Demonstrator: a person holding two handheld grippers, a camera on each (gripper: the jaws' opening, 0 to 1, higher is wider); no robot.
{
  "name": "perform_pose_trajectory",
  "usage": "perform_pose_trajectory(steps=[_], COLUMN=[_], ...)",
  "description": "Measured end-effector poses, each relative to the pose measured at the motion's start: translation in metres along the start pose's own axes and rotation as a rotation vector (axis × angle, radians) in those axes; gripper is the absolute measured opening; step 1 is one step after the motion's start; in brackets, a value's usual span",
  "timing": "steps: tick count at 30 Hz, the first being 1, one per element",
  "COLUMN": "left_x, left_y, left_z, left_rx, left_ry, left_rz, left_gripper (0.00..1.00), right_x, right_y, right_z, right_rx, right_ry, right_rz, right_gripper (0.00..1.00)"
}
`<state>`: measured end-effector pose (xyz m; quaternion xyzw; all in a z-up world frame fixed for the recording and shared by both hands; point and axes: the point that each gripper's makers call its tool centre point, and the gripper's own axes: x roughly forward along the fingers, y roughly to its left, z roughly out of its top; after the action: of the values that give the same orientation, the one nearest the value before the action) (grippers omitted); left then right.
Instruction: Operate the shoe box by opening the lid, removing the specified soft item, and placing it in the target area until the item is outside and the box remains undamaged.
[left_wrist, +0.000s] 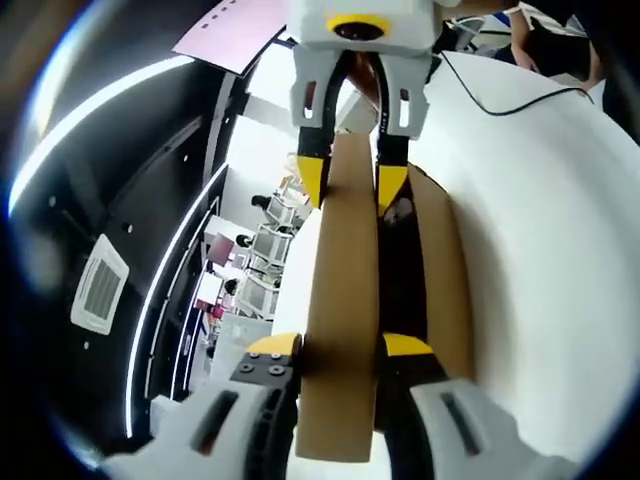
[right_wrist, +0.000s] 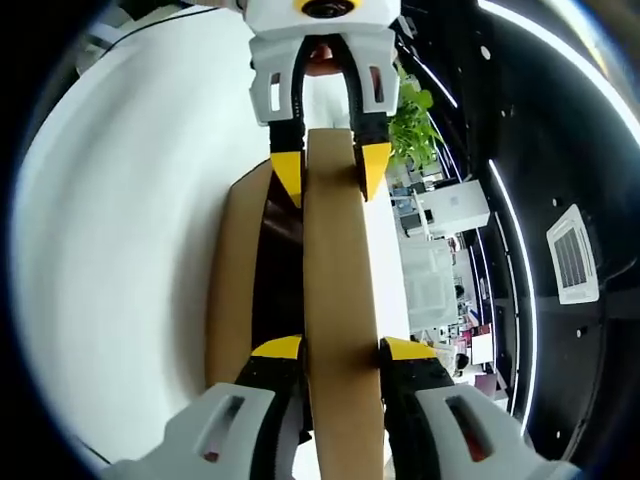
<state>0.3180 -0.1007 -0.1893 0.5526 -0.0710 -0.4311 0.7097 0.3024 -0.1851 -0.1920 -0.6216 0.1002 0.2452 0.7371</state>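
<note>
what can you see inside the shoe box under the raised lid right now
Between the lifted lid and the shoe box wall there is a dark gap with something brownish and a pale patch. What it is cannot be told; the lid covers the rest.

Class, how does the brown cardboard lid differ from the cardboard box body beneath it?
The lid is clamped by left gripper and right gripper; the box body lies on the white table. The lid looks narrow; the box body wider, dark inside. Both brown cardboard.
</note>
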Motion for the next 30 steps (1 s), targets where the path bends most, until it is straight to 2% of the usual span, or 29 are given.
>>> perform_pose_trajectory(steps=[12, 23, 30], left_x=[-0.001, -0.002, -0.001], left_y=[0.012, 0.015, 0.012], left_z=[0.005, 0.005, 0.005], left_rx=[-0.029, -0.046, -0.035], left_ry=[-0.009, -0.025, -0.025], left_rz=[-0.028, -0.053, -0.063], left_gripper=[0.30, 0.30, 0.30], right_x=[-0.002, -0.002, 0.004], right_y=[-0.015, -0.017, -0.014], right_z=[0.000, 0.001, 0.001], right_rx=[0.001, -0.010, 0.000], right_ry=[-0.008, -0.003, -0.014], right_rz=[-0.013, -0.022, 0.011], right_gripper=[0.28, 0.27, 0.29])
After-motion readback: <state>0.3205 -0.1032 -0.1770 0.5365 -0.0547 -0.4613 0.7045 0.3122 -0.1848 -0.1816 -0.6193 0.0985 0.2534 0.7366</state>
